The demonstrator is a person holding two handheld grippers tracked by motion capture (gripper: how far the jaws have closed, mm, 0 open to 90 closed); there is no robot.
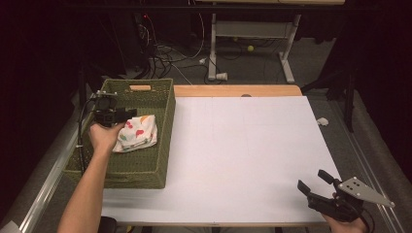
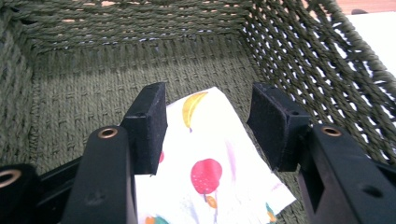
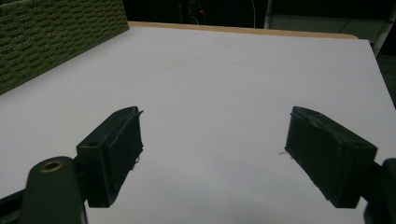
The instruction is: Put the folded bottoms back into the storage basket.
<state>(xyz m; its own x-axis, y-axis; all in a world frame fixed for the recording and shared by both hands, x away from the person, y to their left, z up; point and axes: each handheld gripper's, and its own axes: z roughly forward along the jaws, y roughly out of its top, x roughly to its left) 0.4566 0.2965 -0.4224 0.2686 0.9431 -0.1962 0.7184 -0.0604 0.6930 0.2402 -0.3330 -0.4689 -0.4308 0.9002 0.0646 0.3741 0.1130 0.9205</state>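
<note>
High view: one green woven basket point(image 1: 160, 145) holds one fruit-print cloth point(image 1: 137, 133); left gripper point(image 1: 127, 113) spread above it, right gripper point(image 1: 313, 180) spread, empty.

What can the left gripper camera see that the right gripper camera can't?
The left gripper view looks inside the green woven basket, where a folded cloth with fruit prints lies under the open left gripper. The right gripper view instead looks over the bare white table, with the open right gripper above it. Both catch the basket, which the right gripper view sees from outside.
</note>
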